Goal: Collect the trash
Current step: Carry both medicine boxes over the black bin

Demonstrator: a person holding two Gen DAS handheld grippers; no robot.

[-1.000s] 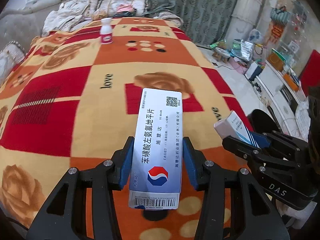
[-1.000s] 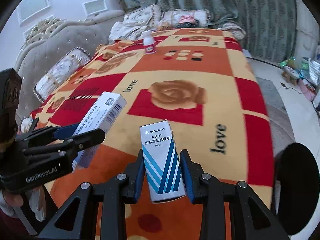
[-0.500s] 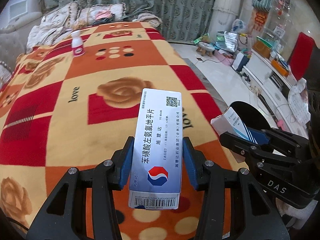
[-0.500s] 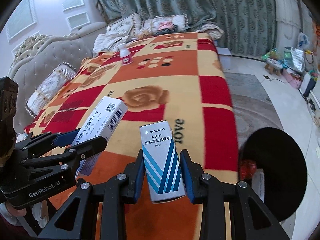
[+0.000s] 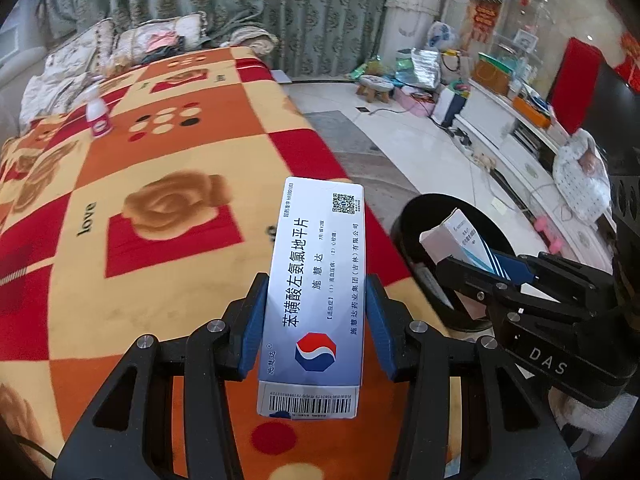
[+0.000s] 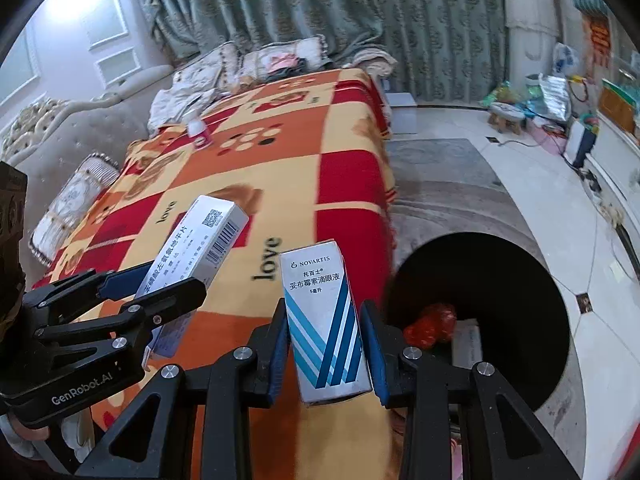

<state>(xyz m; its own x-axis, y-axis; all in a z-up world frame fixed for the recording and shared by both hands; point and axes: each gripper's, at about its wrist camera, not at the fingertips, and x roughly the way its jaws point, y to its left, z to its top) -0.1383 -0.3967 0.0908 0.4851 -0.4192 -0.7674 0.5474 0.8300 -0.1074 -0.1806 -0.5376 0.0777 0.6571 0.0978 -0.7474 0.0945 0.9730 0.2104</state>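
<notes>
Both boxes carried off the bed (image 5: pixel 180 152) toward bin (image 6: pixel 520 264), now close: left hand-held gripper (image 5: pixel 316 320) clamps tablet box (image 5: pixel 316 280); right hand-held gripper (image 6: pixel 326 344) clamps eye-drop box (image 6: pixel 324 320). Drop pending.

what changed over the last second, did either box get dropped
No drop. Both tongs swung to the right, off the blanket toward the black bin, which now fills much more of the right wrist view. The left tongs stay shut on the long white box, the right tongs on the striped box. The small bottle has not moved.
</notes>
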